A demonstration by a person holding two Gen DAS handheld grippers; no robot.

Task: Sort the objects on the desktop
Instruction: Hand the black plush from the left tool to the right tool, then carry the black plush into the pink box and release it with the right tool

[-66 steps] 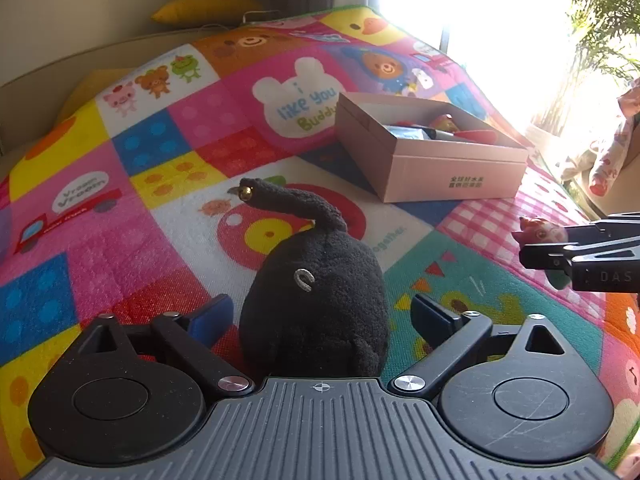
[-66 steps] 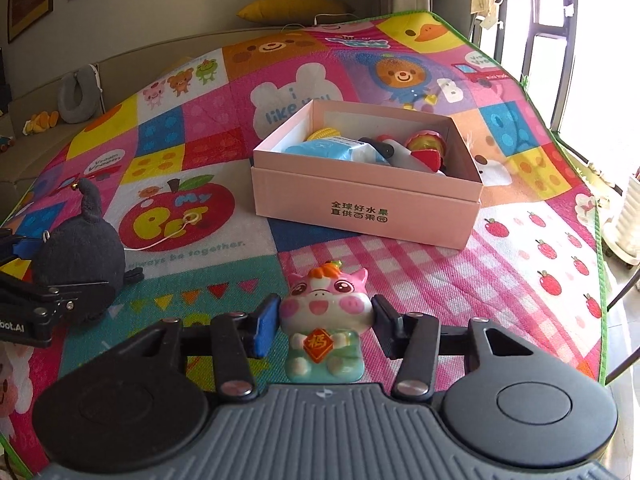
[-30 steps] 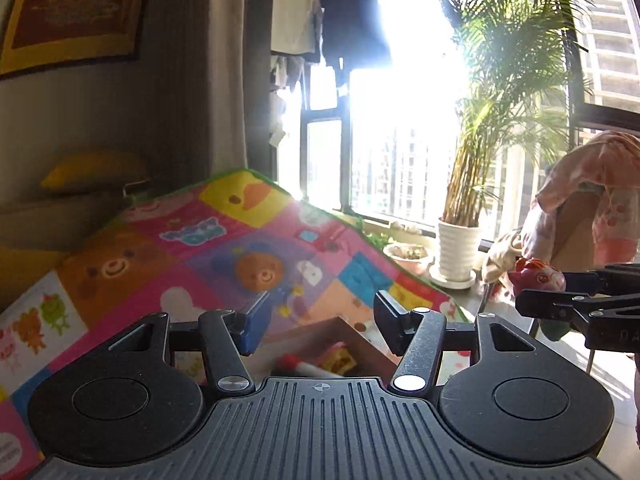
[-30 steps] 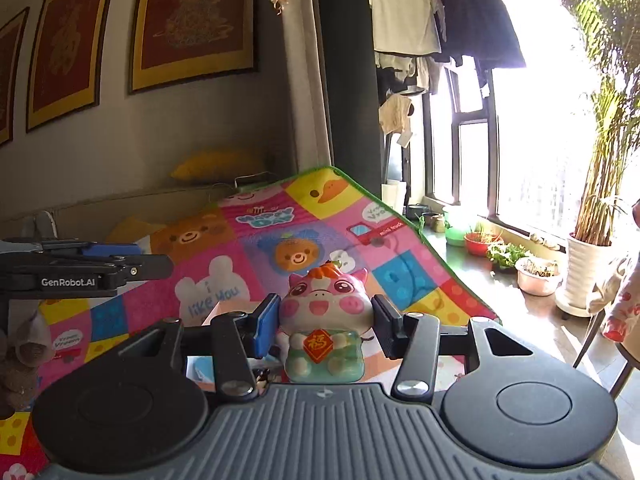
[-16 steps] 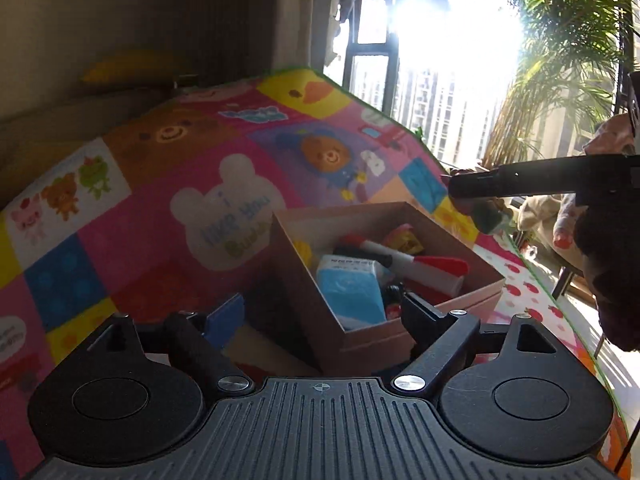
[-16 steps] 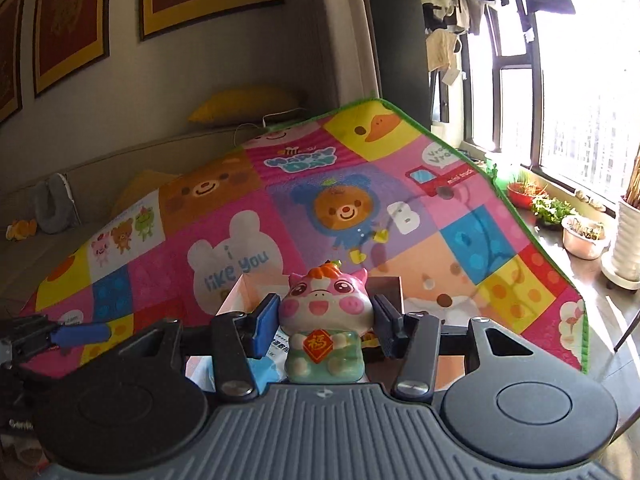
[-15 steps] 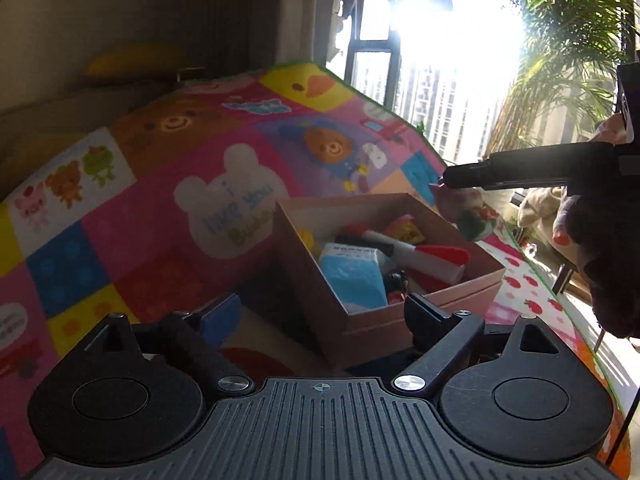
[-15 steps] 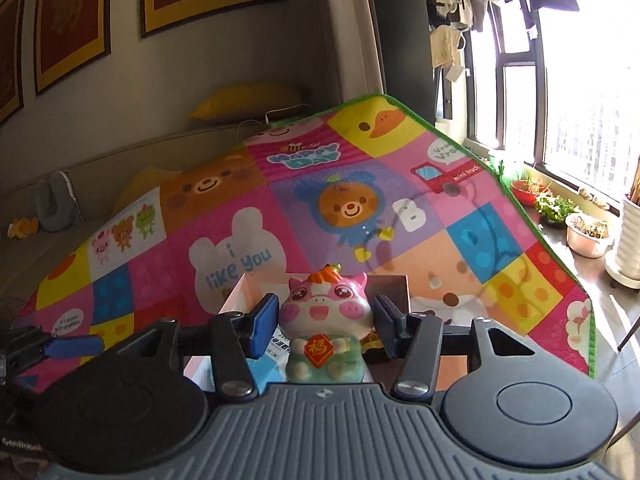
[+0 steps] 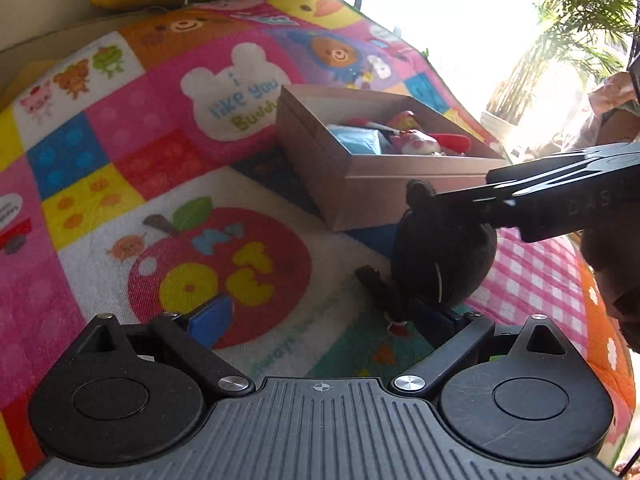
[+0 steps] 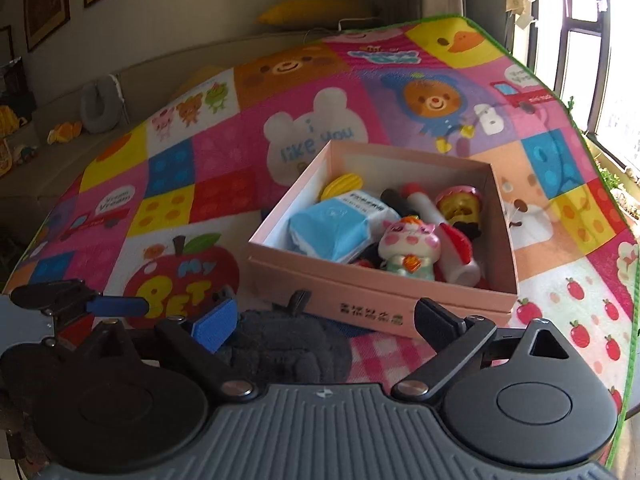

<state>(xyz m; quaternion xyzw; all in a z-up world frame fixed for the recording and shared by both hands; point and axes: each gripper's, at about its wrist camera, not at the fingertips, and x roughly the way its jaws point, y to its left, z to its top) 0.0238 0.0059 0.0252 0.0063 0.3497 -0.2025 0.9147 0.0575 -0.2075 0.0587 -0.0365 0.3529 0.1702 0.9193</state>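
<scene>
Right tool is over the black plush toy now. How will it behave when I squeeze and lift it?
The black plush toy looks fuzzy and rounded, so it will probably compress between the open right tool fingers, feel light, and grip without slipping. Its thin tail may dangle and could snag the pink box rim.

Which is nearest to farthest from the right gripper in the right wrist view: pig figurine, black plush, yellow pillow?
From the right gripper:
1. black plush, on the mat between the open fingers, left of centre.
2. pig figurine, inside the pink box, just ahead.
3. yellow pillow, far back by the wall.
</scene>
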